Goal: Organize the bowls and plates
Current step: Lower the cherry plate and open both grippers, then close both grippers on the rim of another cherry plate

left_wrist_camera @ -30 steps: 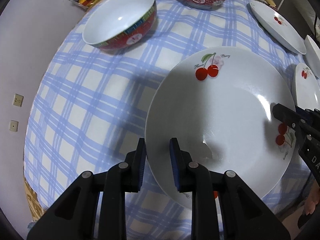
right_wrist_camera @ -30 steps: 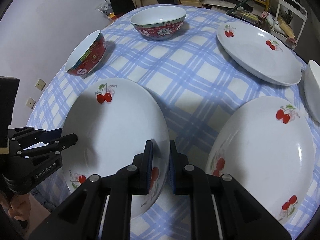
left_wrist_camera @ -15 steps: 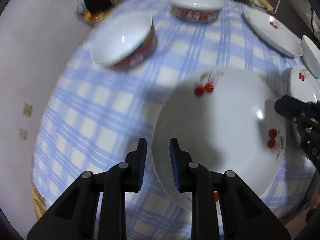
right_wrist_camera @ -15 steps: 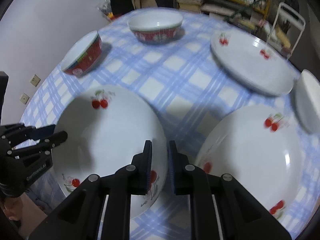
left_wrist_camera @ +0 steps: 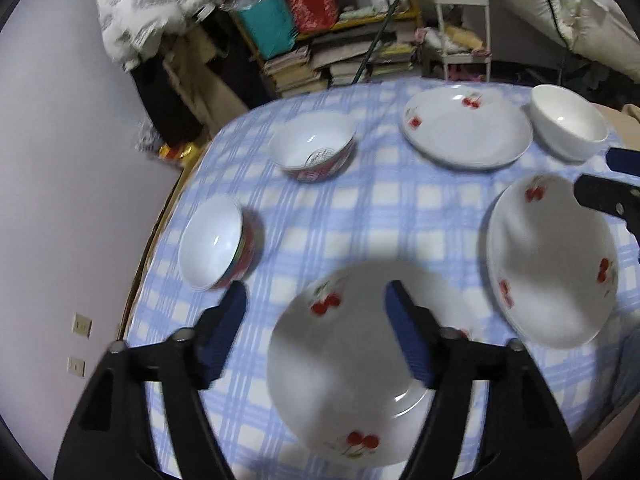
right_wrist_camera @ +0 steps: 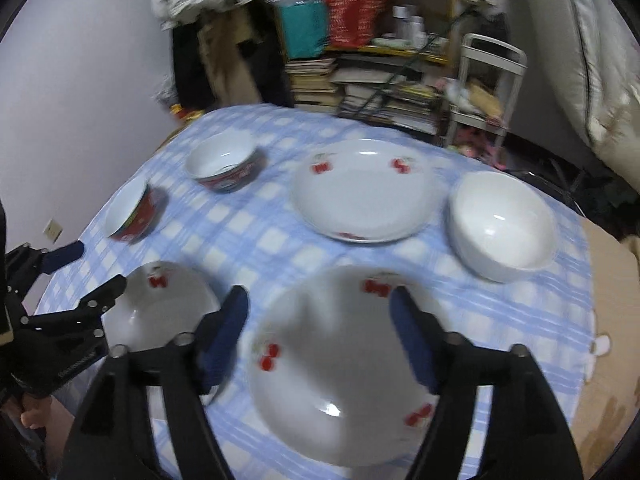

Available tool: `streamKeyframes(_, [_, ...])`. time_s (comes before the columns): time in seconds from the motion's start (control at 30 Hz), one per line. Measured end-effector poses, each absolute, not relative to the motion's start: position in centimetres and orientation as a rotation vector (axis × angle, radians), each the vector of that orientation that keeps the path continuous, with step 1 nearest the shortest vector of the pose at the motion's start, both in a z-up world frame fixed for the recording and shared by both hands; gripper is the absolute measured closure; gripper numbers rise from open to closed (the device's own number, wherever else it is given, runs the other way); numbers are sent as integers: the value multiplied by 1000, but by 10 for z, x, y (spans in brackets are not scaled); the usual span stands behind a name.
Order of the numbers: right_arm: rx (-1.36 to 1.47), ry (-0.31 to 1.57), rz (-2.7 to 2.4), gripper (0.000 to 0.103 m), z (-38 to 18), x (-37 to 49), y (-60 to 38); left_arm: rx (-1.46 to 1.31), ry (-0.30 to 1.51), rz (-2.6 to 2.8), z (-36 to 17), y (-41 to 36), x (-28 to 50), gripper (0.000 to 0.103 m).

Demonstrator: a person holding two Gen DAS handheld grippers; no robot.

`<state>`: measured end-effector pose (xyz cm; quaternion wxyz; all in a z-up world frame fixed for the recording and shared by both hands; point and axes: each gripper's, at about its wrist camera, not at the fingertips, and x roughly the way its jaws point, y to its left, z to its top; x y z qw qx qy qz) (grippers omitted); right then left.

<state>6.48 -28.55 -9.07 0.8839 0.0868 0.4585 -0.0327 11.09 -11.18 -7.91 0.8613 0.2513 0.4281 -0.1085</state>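
Observation:
Three white cherry-print plates lie on the blue checked tablecloth (left_wrist_camera: pixel 384 208): a near-left plate (left_wrist_camera: pixel 352 376) (right_wrist_camera: pixel 160 308), a near-right plate (left_wrist_camera: pixel 552 260) (right_wrist_camera: pixel 340 376) and a far plate (left_wrist_camera: pixel 464 132) (right_wrist_camera: pixel 364 188). Two red-sided bowls (left_wrist_camera: pixel 216 240) (left_wrist_camera: pixel 312 148) stand at the left and back; a plain white bowl (left_wrist_camera: pixel 568 124) (right_wrist_camera: pixel 500 224) stands at the right. My left gripper (left_wrist_camera: pixel 316 312) is open and empty above the near-left plate. My right gripper (right_wrist_camera: pixel 318 312) is open and empty above the near-right plate.
The table's left edge runs beside a lilac wall (left_wrist_camera: pixel 60 160). Behind the table stand cluttered shelves with books (left_wrist_camera: pixel 320 60), a small white cart (left_wrist_camera: pixel 460 28) and a pale quilted bundle (right_wrist_camera: pixel 600 60).
Both grippers have opened and let go of the near-left plate's rim. Both have pulled back and up, so the whole table now shows.

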Motion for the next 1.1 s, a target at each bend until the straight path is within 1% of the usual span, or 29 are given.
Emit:
streamKeyframes(0.03, [192, 958, -73, 12, -91, 64, -292, 539, 880, -241, -76, -120, 112, 22])
streamKeyframes(0.1, [218, 962, -91, 8, -90, 60, -310, 571, 857, -259, -75, -132, 114, 16])
streamKeyframes(0.13, [220, 962, -114, 8, -90, 56, -319, 589, 843, -268, -74, -139, 116, 15])
streamKeyframes(0.33, [232, 980, -168, 8, -95, 45, -354, 610, 855, -320, -81, -167, 124, 14])
streamKeyframes(0.5, [249, 1046, -149, 8, -111, 41, -374, 610, 890, -377, -99, -187, 130, 14])
streamKeyframes(0.83, [290, 1157, -120, 8, -154, 44, -397, 598, 1038, -444, -143, -214, 137, 14])
streamKeyframes(1.0, [335, 1180, -99, 8, -164, 47, -402, 584, 1097, -467, -160, -220, 140, 14])
streamKeyframes(1.1, [332, 1232, -90, 9, -175, 50, -399, 576, 1128, -477, -167, -222, 141, 14])
